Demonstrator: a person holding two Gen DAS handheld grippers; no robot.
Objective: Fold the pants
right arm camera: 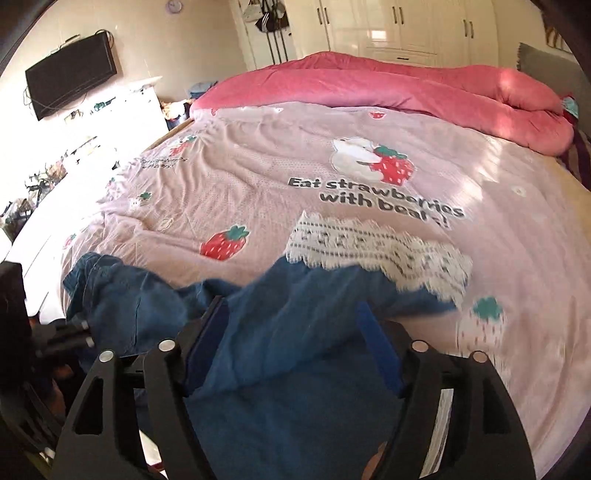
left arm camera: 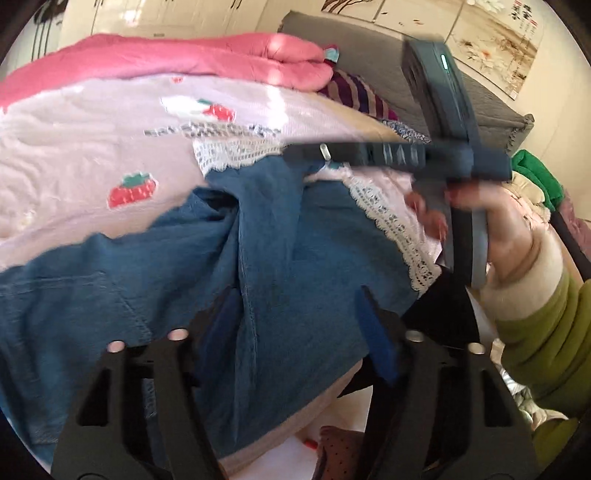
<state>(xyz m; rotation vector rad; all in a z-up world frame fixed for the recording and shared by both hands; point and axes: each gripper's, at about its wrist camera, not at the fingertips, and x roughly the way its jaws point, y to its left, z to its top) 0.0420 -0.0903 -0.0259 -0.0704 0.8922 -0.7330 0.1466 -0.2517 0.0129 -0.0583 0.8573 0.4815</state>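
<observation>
Blue denim pants with a white lace hem lie crumpled on the pink strawberry bedspread. My left gripper hangs just over the denim, jaws apart, with cloth below the gap and not pinched. In the right wrist view the pants bunch up between the blue pads of my right gripper, which stands open and wide; the lace hem lies just beyond it. The right gripper also shows side-on in the left wrist view, held by a hand in a green sleeve.
A rolled pink quilt lies along the far side of the bed. Beyond it are white wardrobes; a wall television is at the left. A grey headboard, striped cloth and green cloth are at the right.
</observation>
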